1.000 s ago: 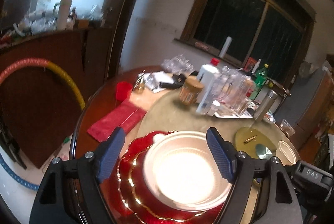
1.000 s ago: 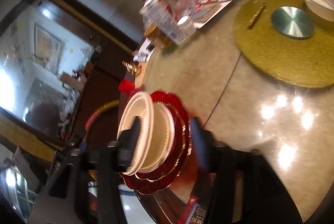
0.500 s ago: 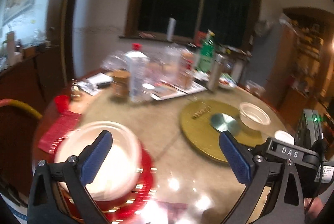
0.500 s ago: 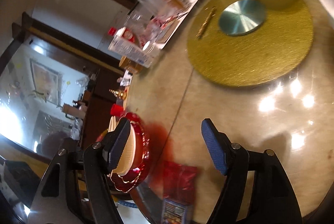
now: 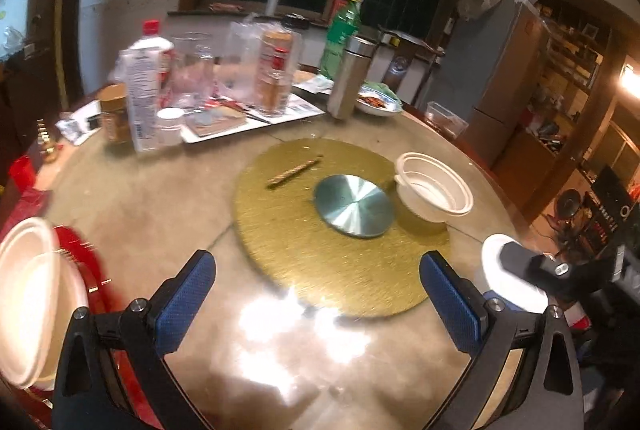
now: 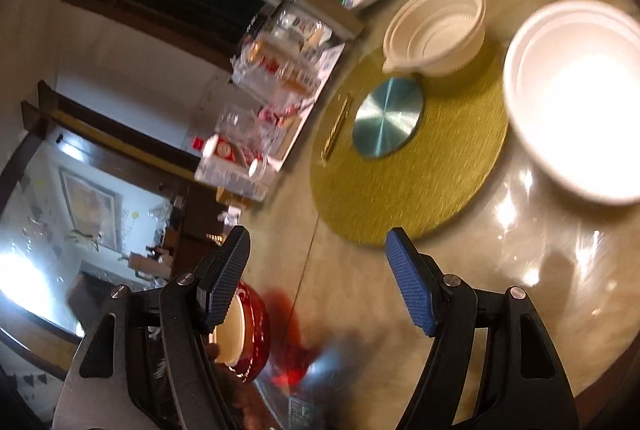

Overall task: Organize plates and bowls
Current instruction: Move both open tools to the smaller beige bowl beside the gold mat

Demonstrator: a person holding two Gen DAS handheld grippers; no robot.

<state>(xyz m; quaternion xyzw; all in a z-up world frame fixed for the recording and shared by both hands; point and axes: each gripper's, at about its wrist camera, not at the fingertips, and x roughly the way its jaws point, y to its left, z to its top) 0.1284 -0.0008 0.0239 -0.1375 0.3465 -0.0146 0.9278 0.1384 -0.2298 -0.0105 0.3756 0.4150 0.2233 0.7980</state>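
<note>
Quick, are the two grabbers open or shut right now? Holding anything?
Left gripper: open, holding nothing.
Right gripper: open, holding nothing.

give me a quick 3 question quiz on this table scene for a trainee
1. True or false: the left gripper holds a bowl.
2. What does the ribbed white bowl rest on? A) red plate B) gold round mat C) tray
3. Fill in: the silver disc lies at the mat's ____.

Key: 1 false, both the left and the right gripper are open and hold nothing. 2 B, the gold round mat. 3 centre.
</note>
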